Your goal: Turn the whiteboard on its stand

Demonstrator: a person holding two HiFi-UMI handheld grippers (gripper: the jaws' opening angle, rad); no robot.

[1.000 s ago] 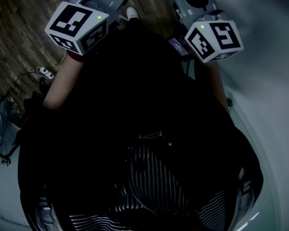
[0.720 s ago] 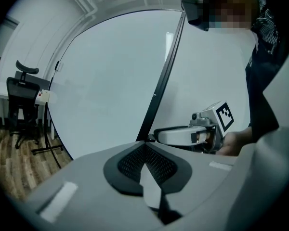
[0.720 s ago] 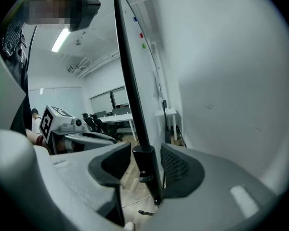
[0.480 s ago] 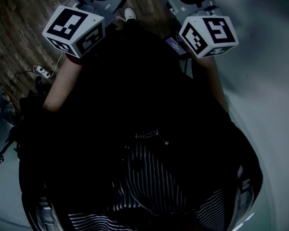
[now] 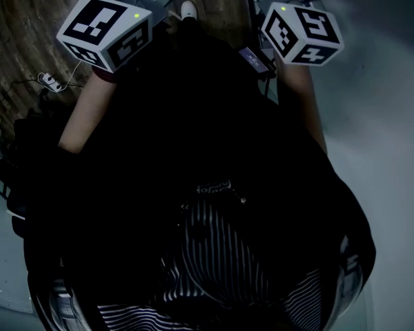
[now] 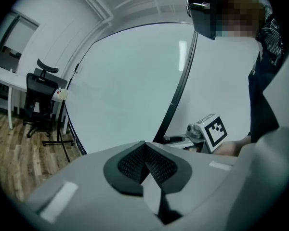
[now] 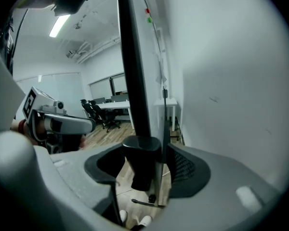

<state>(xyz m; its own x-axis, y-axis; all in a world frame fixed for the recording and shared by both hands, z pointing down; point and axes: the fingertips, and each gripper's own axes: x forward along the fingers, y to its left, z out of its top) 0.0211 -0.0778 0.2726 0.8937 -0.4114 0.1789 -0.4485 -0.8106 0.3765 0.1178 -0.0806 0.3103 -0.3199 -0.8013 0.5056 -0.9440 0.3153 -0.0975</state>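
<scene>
The whiteboard (image 6: 130,85) fills the left gripper view, its black frame edge (image 6: 182,76) running up its right side. In the right gripper view I see the board edge-on, with its white face (image 7: 221,81) at the right. The black frame post (image 7: 133,57) and a black knob (image 7: 139,162) stand between the jaws of my right gripper (image 7: 144,170). Those jaws are opening, and the pads (image 7: 185,170) do not press on the post. My left gripper (image 6: 144,163) is shut on nothing, a little short of the board. Both marker cubes (image 5: 107,32) (image 5: 303,33) show at the top of the head view.
A black office chair (image 6: 41,100) and a white desk (image 6: 0,76) stand on the wooden floor left of the board. More desks and chairs (image 7: 106,109) sit farther back. A power strip (image 5: 48,81) lies on the floor. My own dark clothing fills the head view.
In the head view both marker cubes have shifted up toward the top edge, the right one more. The floor at the left has slid up and left.
</scene>
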